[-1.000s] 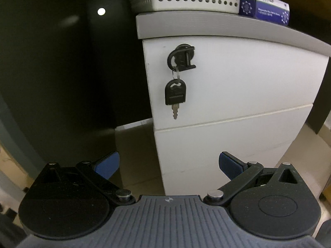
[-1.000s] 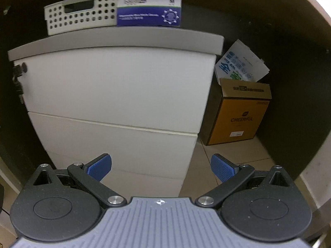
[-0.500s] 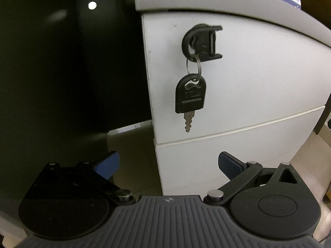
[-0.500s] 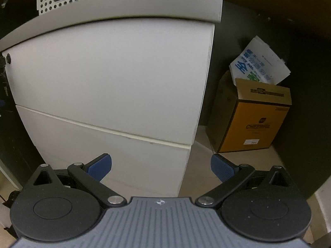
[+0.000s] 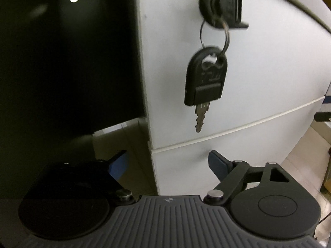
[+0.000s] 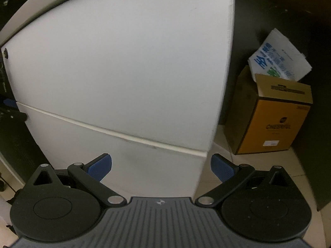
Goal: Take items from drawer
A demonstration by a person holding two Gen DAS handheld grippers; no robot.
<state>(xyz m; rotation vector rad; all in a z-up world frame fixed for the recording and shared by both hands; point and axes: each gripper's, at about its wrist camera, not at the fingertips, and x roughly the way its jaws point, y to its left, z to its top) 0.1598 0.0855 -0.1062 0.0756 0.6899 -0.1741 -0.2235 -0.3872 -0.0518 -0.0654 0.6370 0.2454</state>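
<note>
A white drawer cabinet fills both views; its top drawer front (image 5: 258, 86) (image 6: 128, 72) is shut, with a seam to the lower drawer (image 6: 144, 165) below it. A black lock (image 5: 224, 6) sits at the drawer's top left corner, with a black key (image 5: 204, 78) hanging from a ring. My left gripper (image 5: 167, 163) is open and empty, straddling the cabinet's left front edge just below the seam. My right gripper (image 6: 161, 165) is open and empty, straddling the cabinet's right front edge at the lower drawer.
An orange cardboard box (image 6: 275, 124) with a white printed pack (image 6: 279, 60) in it stands on the tiled floor right of the cabinet. Dark space lies left of the cabinet (image 5: 62, 62). The other gripper's tip shows at the far left (image 6: 10, 107).
Both grippers have moved closer to the cabinet; the basket and blue box on top have left view. The jaws stay open.
</note>
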